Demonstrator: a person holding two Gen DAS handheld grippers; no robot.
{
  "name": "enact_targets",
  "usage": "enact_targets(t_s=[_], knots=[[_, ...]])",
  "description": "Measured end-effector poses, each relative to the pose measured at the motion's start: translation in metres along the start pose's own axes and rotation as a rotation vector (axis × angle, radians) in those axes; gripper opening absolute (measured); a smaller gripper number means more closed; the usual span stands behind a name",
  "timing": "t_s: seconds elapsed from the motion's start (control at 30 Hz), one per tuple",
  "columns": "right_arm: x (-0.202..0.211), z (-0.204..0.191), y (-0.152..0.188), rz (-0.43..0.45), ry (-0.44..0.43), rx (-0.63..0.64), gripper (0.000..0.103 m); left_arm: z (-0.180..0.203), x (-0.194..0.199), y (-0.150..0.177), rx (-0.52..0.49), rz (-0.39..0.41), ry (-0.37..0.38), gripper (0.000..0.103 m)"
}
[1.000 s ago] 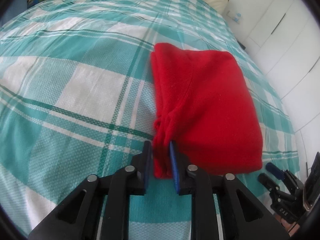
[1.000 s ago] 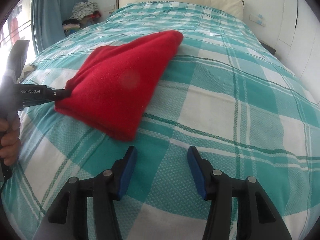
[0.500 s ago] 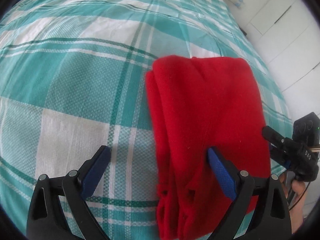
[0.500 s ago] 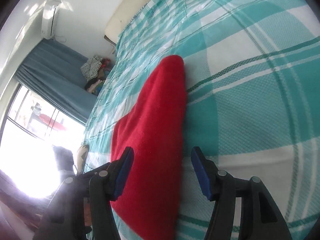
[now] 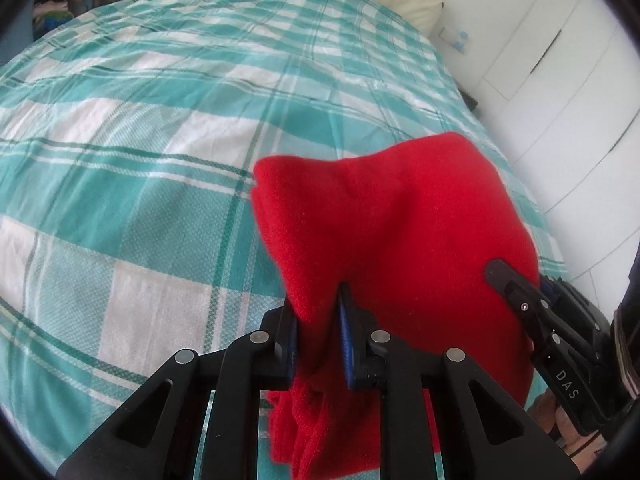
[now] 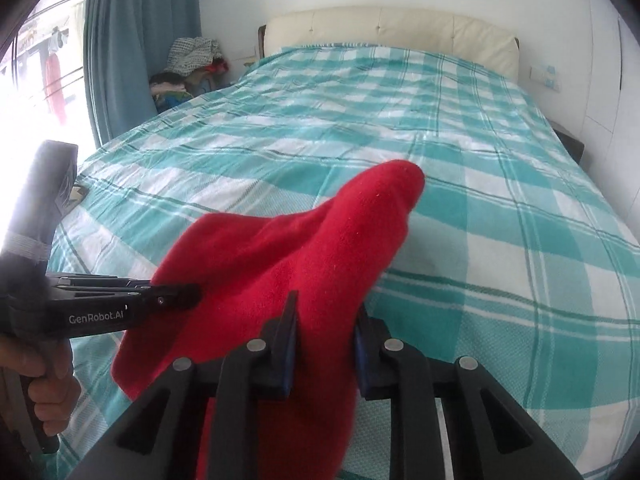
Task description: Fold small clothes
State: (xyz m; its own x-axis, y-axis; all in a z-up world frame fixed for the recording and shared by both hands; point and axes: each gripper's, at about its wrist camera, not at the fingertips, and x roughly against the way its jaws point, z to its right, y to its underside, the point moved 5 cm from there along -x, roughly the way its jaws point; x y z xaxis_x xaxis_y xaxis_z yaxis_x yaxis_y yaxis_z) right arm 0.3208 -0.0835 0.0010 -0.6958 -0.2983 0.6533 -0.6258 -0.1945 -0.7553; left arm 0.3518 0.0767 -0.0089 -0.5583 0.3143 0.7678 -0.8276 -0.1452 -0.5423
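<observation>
A red fleece garment [image 5: 400, 232] is folded into a thick bundle and held up off the teal checked bedspread [image 5: 140, 140]. My left gripper [image 5: 318, 320] is shut on its near left edge. My right gripper [image 6: 326, 320] is shut on its near right edge, and the garment [image 6: 304, 248] stretches away from it to a rounded tip. The right gripper also shows at the right of the left wrist view [image 5: 532, 308], and the left gripper shows at the left of the right wrist view [image 6: 176, 294], both biting the cloth.
The bed has a cream headboard [image 6: 392, 28] at the far end. A pile of clothes [image 6: 188, 68] lies by the blue curtain [image 6: 140, 40] on the left. White wardrobe doors [image 5: 560, 60] stand close on the right.
Both grippers were open over the garment half a second ago. Both have since shut on its near edges and lifted it off the bedspread.
</observation>
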Motion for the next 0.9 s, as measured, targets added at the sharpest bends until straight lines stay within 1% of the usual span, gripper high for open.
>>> enact_targets(t_s=[0.1,0.17,0.23,0.3,0.33,0.37,0.4,0.43,0.47,0.5,0.53,0.57,0.6,0.63,0.67,0.7,0.77,0.83,0.9], knots=[[0.019,-0.011,-0.019,0.070,-0.033,0.017,0.022,0.002,0.029,-0.017,-0.023,0.071,-0.008,0.016],[0.021,-0.015,-0.031,0.084,-0.054,0.007,0.022,0.001,0.037,-0.024,-0.032,0.086,-0.014,0.017],[0.012,-0.014,-0.034,0.061,-0.086,-0.028,0.023,-0.005,0.027,-0.021,-0.030,0.059,-0.026,0.017],[-0.003,-0.008,-0.025,0.011,-0.105,-0.062,0.023,-0.014,0.002,-0.008,-0.018,-0.003,-0.030,0.021],[-0.014,-0.004,-0.016,-0.032,-0.108,-0.080,0.024,-0.021,-0.011,0.002,-0.015,-0.042,-0.053,0.024],[-0.027,0.001,-0.004,-0.092,-0.108,-0.101,0.028,-0.029,-0.023,0.014,-0.011,-0.075,-0.097,0.027],[-0.037,0.007,0.009,-0.151,-0.106,-0.124,0.031,-0.036,-0.028,0.024,-0.007,-0.090,-0.138,0.036],[-0.043,0.014,0.022,-0.192,-0.089,-0.144,0.032,-0.041,-0.026,0.031,-0.001,-0.074,-0.137,0.044],[-0.043,0.022,0.032,-0.207,-0.075,-0.157,0.033,-0.045,-0.016,0.035,0.003,-0.036,-0.144,0.061],[-0.036,0.029,0.039,-0.199,-0.079,-0.171,0.045,-0.048,-0.002,0.038,0.001,0.010,-0.178,0.070],[-0.027,0.036,0.044,-0.187,-0.070,-0.177,0.053,-0.048,0.014,0.040,-0.009,0.063,-0.225,0.089],[-0.015,0.042,0.048,-0.172,-0.049,-0.175,0.067,-0.046,0.031,0.042,-0.025,0.121,-0.268,0.101],[-0.003,0.046,0.052,-0.154,-0.036,-0.168,0.076,-0.042,0.047,0.044,-0.048,0.177,-0.298,0.102],[0.010,0.047,0.055,-0.139,-0.032,-0.160,0.078,-0.036,0.061,0.048,-0.073,0.215,-0.317,0.102],[0.022,0.047,0.058,-0.131,-0.031,-0.149,0.083,-0.028,0.072,0.053,-0.097,0.235,-0.330,0.102],[0.032,0.045,0.061,-0.132,-0.029,-0.138,0.090,-0.021,0.079,0.057,-0.114,0.243,-0.340,0.102],[0.052,0.037,0.068,-0.127,-0.016,-0.112,0.101,-0.005,0.091,0.073,-0.139,0.267,-0.359,0.103],[0.074,0.026,0.077,-0.099,0.007,-0.085,0.102,0.007,0.095,0.091,-0.159,0.276,-0.381,0.103],[0.095,0.012,0.088,-0.080,0.035,-0.056,0.102,0.014,0.094,0.112,-0.157,0.234,-0.430,0.103]])
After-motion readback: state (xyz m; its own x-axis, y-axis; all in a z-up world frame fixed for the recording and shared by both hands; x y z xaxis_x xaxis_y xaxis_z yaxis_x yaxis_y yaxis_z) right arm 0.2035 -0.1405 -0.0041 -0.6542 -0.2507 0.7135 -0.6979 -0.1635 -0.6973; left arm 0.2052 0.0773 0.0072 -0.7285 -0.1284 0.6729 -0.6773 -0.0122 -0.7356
